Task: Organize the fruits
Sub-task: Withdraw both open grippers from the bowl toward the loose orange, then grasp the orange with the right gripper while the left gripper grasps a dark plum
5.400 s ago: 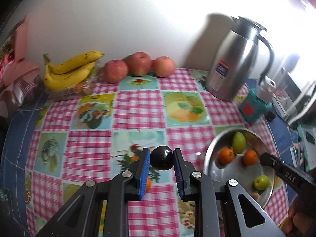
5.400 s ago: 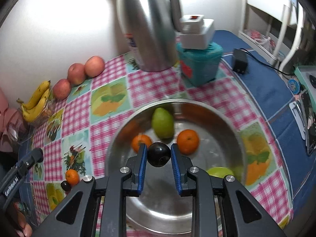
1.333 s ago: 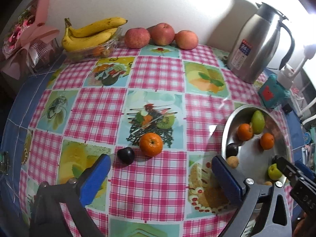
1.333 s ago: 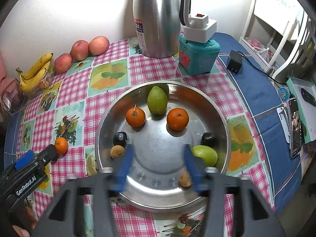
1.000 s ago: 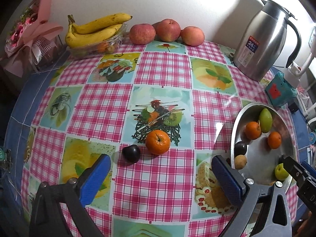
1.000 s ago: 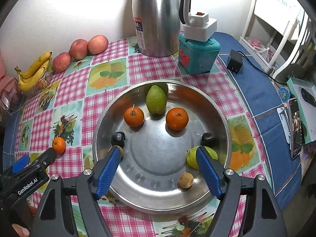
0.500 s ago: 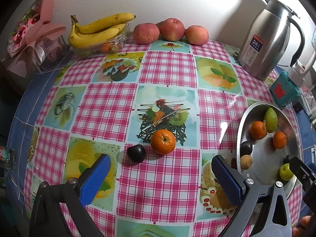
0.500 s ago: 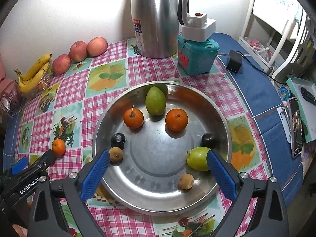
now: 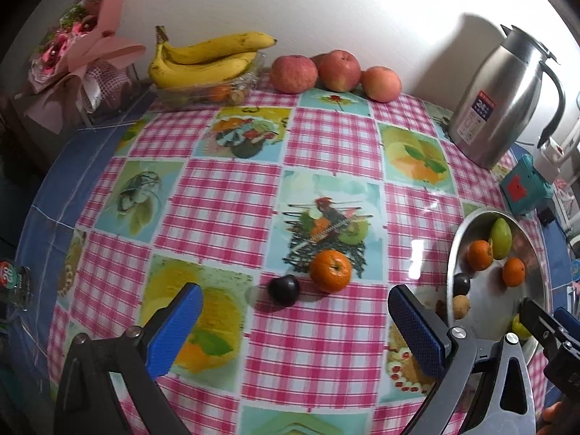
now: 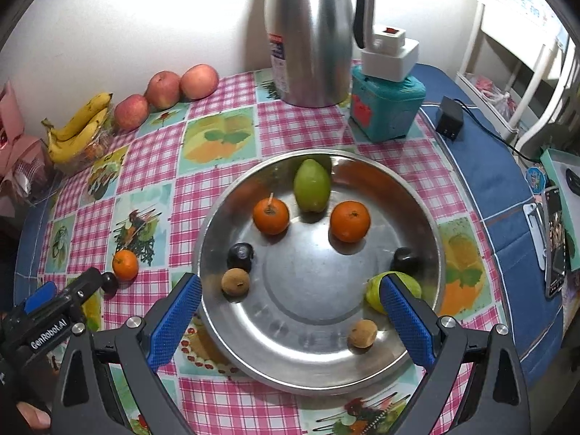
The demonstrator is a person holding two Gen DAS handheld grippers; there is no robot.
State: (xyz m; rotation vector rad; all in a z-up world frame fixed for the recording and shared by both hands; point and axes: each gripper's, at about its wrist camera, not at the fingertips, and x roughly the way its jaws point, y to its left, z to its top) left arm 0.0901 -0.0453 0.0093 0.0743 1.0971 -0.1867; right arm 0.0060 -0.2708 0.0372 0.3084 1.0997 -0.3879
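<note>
the empty, wide-open left gripper (image 9: 293, 320) hangs just short of the dark plum (image 9: 283, 290), nearer it than the equally empty, wide-open right gripper (image 10: 290, 308).

"GenRobot.AI" is printed on the left gripper (image 10: 50, 308).

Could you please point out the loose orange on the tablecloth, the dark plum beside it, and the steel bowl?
loose orange (image 9: 330, 270), left wrist view, middle of its peel.
dark plum (image 9: 284, 289), left wrist view, centre of its skin.
steel bowl (image 10: 301, 282), right wrist view, bare floor of the bowl.
</note>
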